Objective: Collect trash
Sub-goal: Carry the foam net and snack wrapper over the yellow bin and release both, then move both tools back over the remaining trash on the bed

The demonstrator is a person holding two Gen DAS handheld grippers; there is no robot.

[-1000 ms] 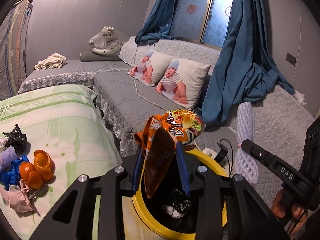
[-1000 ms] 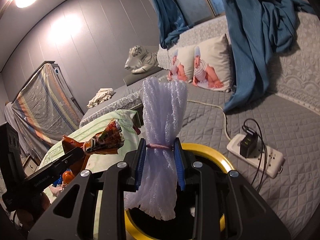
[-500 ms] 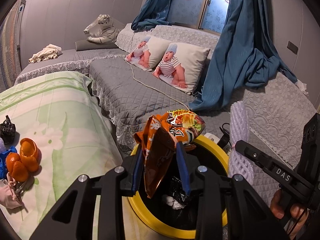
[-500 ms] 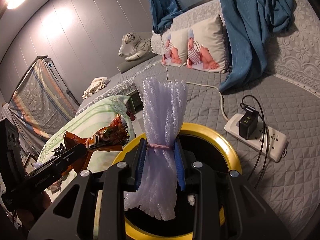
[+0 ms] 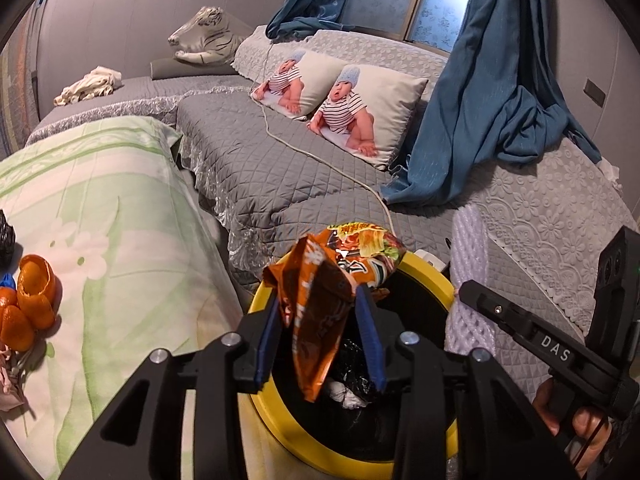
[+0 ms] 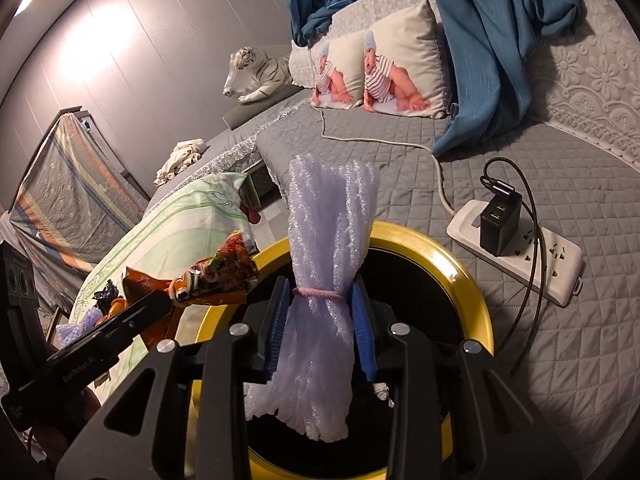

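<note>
Readable lettering on the two handheld grippers.
White letters "DAS" stand on the side of the right gripper [image 5: 554,350], seen from the left wrist view. Small pale lettering runs along the side of the left gripper [image 6: 78,370]; it is too blurred to read. The print on the snack wrapper [image 5: 320,312] is illegible.

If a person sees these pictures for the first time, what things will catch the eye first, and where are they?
First comes the yellow-rimmed bin at the bottom centre, with both grippers over its black mouth. The left gripper has an orange snack wrapper between its blue pads, and the right gripper has a pale purple foam net; both jaws have just been opening. Behind, two baby-print pillows lie on the grey bed.
</note>
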